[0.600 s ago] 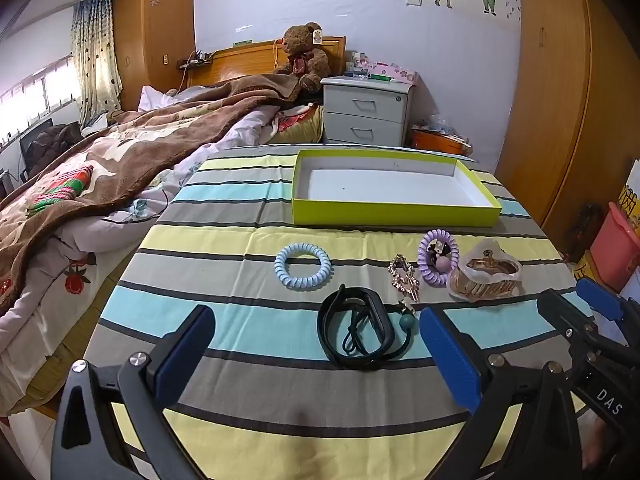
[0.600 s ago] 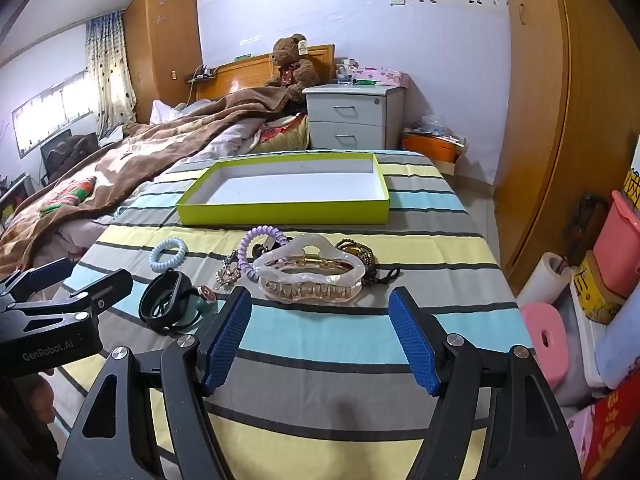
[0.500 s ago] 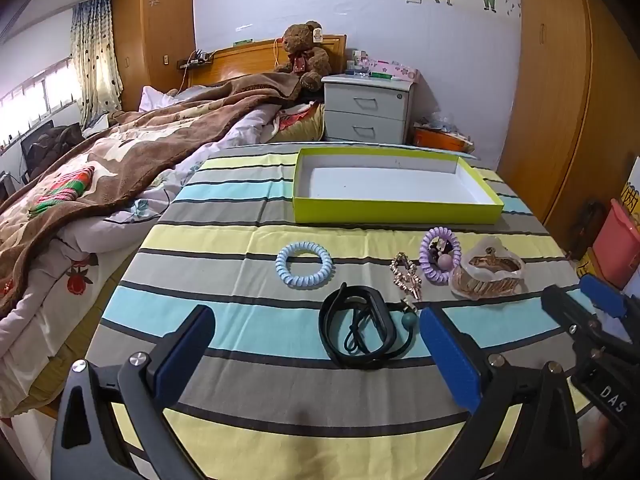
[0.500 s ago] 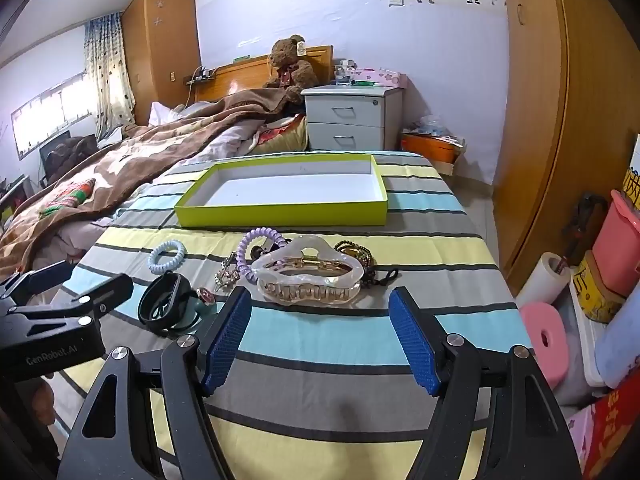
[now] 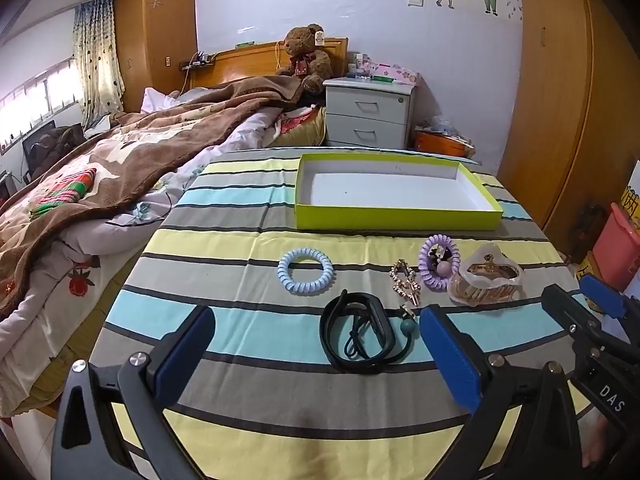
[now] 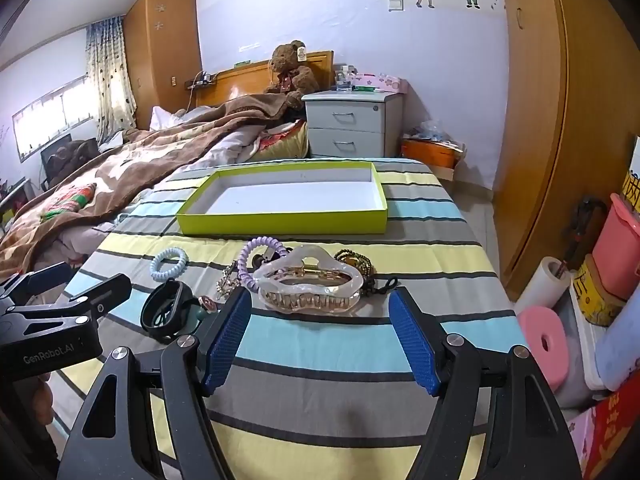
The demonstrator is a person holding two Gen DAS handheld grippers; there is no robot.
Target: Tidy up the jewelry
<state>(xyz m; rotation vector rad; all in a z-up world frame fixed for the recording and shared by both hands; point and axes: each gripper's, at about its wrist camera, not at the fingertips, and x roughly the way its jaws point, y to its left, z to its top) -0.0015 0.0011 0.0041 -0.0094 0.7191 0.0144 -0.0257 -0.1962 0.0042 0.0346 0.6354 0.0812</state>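
Jewelry: two coil hair ties (image 5: 305, 271), one claw clip (image 6: 310, 283), one tray (image 5: 396, 218); both tongs (image 5: 316, 344) released.

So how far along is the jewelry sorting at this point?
Nothing is done: the green tray is empty. Both the left gripper and right gripper are open and hold nothing. The blue hair tie, purple hair tie, claw clip and black band remain on the cloth.
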